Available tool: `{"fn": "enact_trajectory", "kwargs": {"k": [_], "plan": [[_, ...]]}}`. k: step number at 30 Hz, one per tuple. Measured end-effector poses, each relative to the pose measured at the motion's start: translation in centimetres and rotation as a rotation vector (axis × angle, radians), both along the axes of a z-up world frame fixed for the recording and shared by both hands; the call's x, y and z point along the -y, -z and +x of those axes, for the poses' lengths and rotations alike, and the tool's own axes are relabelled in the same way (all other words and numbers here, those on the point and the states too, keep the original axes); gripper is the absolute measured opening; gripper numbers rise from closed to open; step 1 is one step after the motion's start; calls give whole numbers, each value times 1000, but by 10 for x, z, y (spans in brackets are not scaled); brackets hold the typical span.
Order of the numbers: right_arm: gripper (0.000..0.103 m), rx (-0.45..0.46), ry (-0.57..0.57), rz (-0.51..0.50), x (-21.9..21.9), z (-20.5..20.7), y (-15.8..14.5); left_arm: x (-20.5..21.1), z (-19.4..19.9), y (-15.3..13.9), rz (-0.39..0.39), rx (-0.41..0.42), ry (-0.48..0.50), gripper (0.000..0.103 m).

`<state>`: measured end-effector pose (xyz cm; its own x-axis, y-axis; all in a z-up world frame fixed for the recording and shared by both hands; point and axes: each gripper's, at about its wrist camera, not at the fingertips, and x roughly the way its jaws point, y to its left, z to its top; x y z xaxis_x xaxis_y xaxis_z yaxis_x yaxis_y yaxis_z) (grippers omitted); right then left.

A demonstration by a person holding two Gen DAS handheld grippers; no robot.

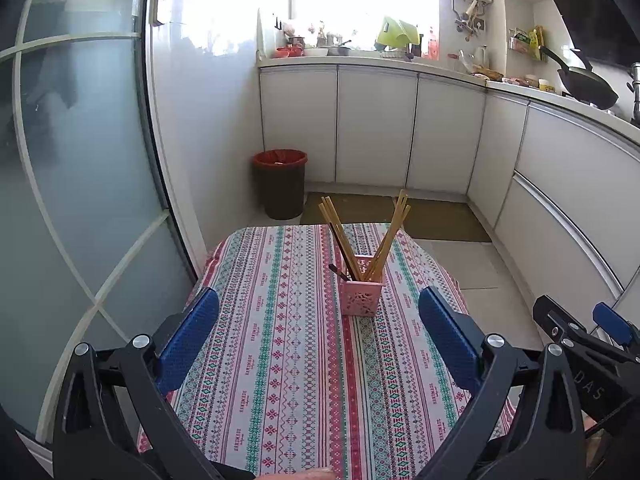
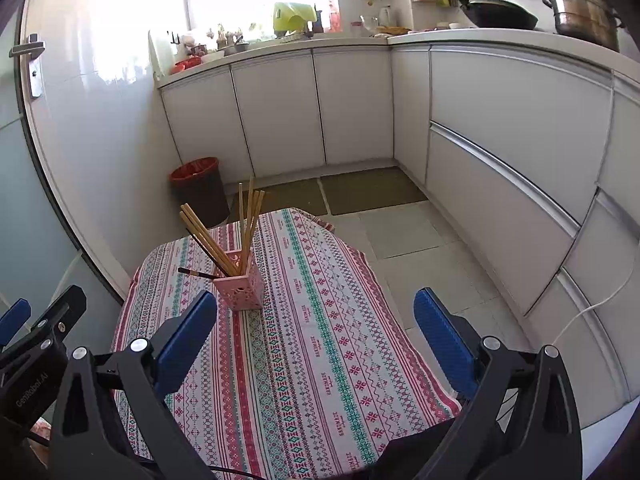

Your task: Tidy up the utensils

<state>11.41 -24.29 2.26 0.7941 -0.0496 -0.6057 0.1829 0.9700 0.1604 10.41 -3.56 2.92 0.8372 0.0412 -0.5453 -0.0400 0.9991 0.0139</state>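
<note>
pink holder (image 1: 362, 290), mid-table: light, tippable. wooden chopsticks (image 1: 390, 236) upright inside: stiff, slim, likely slippery; pinch the upper shafts. left gripper (image 1: 318, 336), right gripper (image 2: 316, 336): wide, empty.

The holder (image 1: 362, 290) is standing on the table (image 1: 280, 340), chopsticks (image 1: 394, 232) leaning inside it. The bin (image 1: 280, 184) is sitting behind the table, left of the holder.

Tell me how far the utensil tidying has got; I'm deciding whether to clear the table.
Nearly done, it seems. The chopsticks stand in the pink holder, with one dark utensil leaning low over its rim. Nothing is in hand: the left gripper and right gripper are both open and empty. No loose utensils show on the tablecloth; perhaps straighten that dark one.
</note>
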Motion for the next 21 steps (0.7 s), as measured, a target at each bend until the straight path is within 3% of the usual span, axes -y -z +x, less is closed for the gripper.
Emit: {"fn": "enact_trajectory", "kwargs": {"k": [21], "plan": [[96, -27, -18, 12, 0, 3, 4, -3, 4, 3, -1, -8, -7, 96]]}}
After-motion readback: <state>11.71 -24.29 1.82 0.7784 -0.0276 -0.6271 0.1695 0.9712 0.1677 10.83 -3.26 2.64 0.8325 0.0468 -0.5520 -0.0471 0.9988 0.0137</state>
